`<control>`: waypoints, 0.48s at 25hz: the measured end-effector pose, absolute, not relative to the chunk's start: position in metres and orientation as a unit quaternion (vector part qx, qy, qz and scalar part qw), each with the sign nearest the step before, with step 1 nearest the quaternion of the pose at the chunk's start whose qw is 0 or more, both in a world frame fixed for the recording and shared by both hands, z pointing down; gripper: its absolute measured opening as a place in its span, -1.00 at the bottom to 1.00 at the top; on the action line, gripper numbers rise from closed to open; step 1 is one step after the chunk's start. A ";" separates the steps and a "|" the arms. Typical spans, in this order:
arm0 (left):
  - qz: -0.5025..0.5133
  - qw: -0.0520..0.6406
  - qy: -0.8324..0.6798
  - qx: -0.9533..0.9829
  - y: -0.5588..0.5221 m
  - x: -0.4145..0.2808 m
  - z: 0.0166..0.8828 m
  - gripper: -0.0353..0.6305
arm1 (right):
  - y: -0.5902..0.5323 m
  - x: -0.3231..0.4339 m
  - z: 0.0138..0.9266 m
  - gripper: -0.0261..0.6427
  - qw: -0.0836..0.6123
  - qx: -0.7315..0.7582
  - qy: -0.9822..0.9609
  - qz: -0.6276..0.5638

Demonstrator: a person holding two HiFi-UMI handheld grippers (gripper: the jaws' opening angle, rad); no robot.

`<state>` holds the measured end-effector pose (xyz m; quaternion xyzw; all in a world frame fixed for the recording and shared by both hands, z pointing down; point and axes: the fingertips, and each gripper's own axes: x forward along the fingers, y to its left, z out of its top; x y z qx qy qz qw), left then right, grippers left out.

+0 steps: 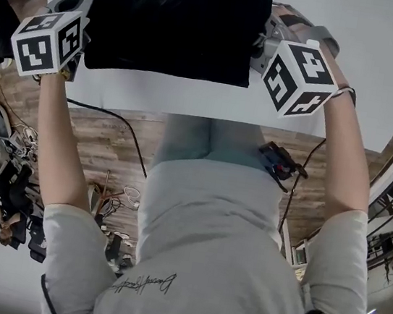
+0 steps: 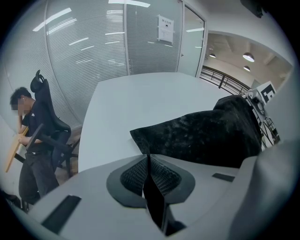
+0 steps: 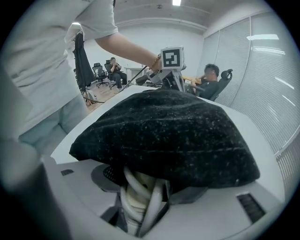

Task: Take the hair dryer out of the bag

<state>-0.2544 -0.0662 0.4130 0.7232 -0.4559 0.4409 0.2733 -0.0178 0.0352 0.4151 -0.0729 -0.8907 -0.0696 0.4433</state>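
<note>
1. Layout. The bag (image 1: 173,17) lies flat on the table (image 1: 191,93), with 1 gripper at each of its 2 short ends. This probably lets 1 end be anchored while the contents are drawn out of the other.

2. Left gripper (image 2: 147,159). The jaws are fully together, and a corner of the bag runs into the seam between the pads (image 2: 133,176). A dark strip, apparently fabric, shows in the gap lower down. Judged purpose: pin the bag so that it does not slide.

3. Right gripper (image 3: 143,194). The jaws are closed around white loops of cord (image 3: 136,186) at the bag's mouth. A cream part sits behind the loops. The bag's edge drapes over the jaw tips. Judged purpose: pull the hair dryer out by this bundle.

4. Hair dryer. It remains inside the bag. Only the cord and the cream part show, both at the right end. The raised hump of fabric in the right gripper view suggests that the body lies beneath it.

5. Limits of view.
- The hair dryer's body is fully covered, so its shape and heading cannot be told.
- In the head view, the 2 marker cubes block both sets of jaws, and the bag's far edge is cut off by the frame.
- Whether the cream part is the handle or the plug cannot be told.
</note>
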 end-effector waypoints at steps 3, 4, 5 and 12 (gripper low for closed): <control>0.445 0.271 -0.455 0.722 -0.064 -0.255 0.413 -0.81 | 0.033 -0.017 0.412 -0.20 0.432 -0.057 -0.897 -0.075; 0.445 0.270 -0.455 0.723 -0.065 -0.256 0.412 -0.81 | 0.032 -0.017 0.411 -0.21 0.430 -0.053 -0.898 -0.075; 0.444 0.268 -0.456 0.723 -0.066 -0.256 0.411 -0.81 | 0.031 -0.017 0.410 -0.21 0.428 -0.051 -0.899 -0.073; 0.415 0.275 -0.461 0.734 -0.064 -0.260 0.405 -0.79 | 0.031 -0.014 0.403 -0.22 0.432 -0.041 -0.899 -0.057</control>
